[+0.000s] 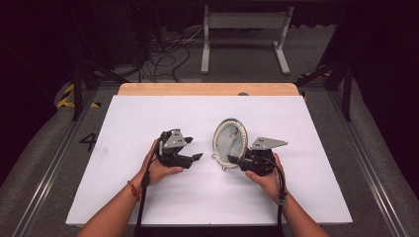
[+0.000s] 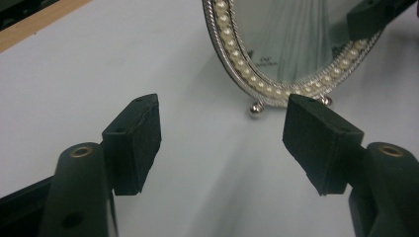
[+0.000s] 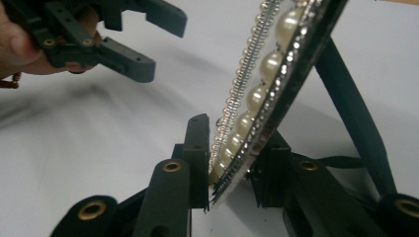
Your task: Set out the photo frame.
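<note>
**Dark room around a white-topped table**

A white table (image 1: 148, 197) with a bare wooden strip (image 1: 207, 89) along its far edge stands on grey floor (image 1: 39, 163). Beyond it, a white metal stand (image 1: 244, 34) and tangled black cables (image 1: 165, 57). Yellow-black hazard tape (image 1: 66, 96) lies to the table's left.

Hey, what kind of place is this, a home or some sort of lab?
Probably a lab or recording studio: a white table inside black frame posts, loose cables on the floor, dark surroundings, and yellow-black hazard tape.
</note>
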